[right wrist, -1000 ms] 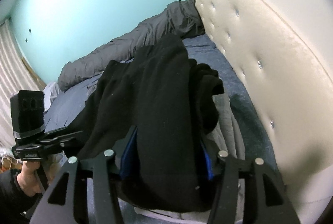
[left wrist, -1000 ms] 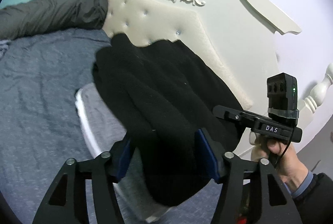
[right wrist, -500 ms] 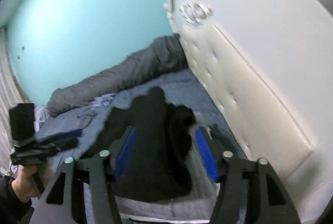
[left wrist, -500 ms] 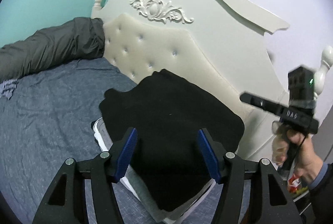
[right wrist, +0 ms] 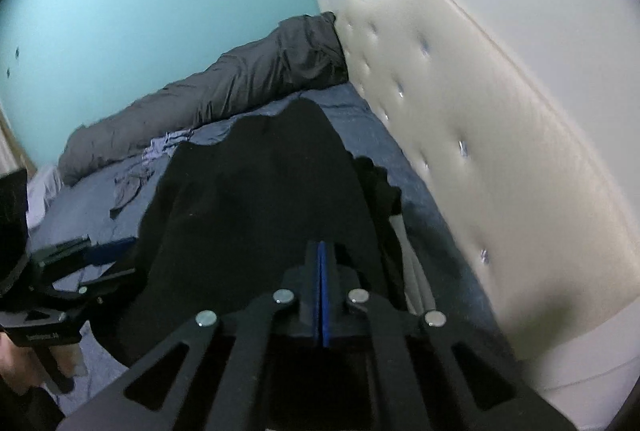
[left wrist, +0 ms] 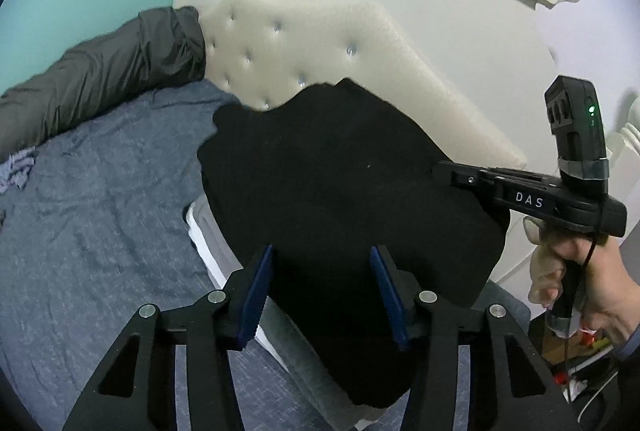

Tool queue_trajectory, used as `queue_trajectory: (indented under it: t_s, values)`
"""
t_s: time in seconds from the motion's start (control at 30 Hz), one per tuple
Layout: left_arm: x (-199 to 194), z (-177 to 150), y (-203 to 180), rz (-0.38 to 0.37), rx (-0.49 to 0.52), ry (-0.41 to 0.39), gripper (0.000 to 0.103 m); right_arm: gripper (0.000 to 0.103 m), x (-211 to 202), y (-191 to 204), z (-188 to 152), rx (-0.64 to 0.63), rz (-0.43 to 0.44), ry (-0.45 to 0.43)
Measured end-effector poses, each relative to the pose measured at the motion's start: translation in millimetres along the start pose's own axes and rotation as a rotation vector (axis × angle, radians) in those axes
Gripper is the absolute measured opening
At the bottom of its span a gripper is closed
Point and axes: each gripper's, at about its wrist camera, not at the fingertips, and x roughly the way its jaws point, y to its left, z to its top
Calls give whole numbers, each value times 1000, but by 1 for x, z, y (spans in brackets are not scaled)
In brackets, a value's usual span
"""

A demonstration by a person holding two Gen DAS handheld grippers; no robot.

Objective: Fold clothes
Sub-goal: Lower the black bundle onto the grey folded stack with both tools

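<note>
A folded black garment (left wrist: pixel 344 191) lies on a folded grey and white piece (left wrist: pixel 216 251) at the head of the bed, next to the headboard. My left gripper (left wrist: pixel 322 291) hovers open over its near edge, blue pads wide apart with nothing between them. My right gripper (left wrist: pixel 444 169), held by a hand (left wrist: pixel 580 271), reaches over the garment's right edge. In the right wrist view the right gripper (right wrist: pixel 321 251) is shut, pads pressed together over the black garment (right wrist: pixel 260 199); I see no fabric pinched between them. The left gripper (right wrist: pixel 100 255) shows at the far left.
A cream tufted headboard (left wrist: pixel 320 51) stands right behind the pile. A dark grey rolled duvet (left wrist: pixel 100 79) lies along the teal wall. Blue-grey sheet (left wrist: pixel 100 211) spreads to the left, with a crumpled pale cloth (right wrist: pixel 136 175) on it. Clutter sits on the floor (left wrist: pixel 580 359) at the right.
A second ago both grippers had the black garment between their jaws; it now lies flat on the pile. Both pulled back open, and the right gripper has since shut.
</note>
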Motion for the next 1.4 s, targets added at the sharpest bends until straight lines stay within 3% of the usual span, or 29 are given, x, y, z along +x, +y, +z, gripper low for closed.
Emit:
queue_trajectory:
  t_s: [0.33,0.67,0.93,1.0,1.13,1.4]
  values:
    - [11,-7,-5,6,-11,13,52,0,8,-18,-23,99,47,-26]
    - [-5,29,-10,5,-21,5,50,0,-17,18,28,-6,43,-49]
    - [7,58,12,52,-43,11,50,0,22,33,71,-55,-38,67]
    - [15,56,14,59,-37,39,50,0,40,26,65,-43,-53,120]
    - [35,43,22,55,-50,91,50,0,49,7,51,28,-53,140]
    - [7,37,22,47,-72,41,51,0,13,15,50,24,-68,46]
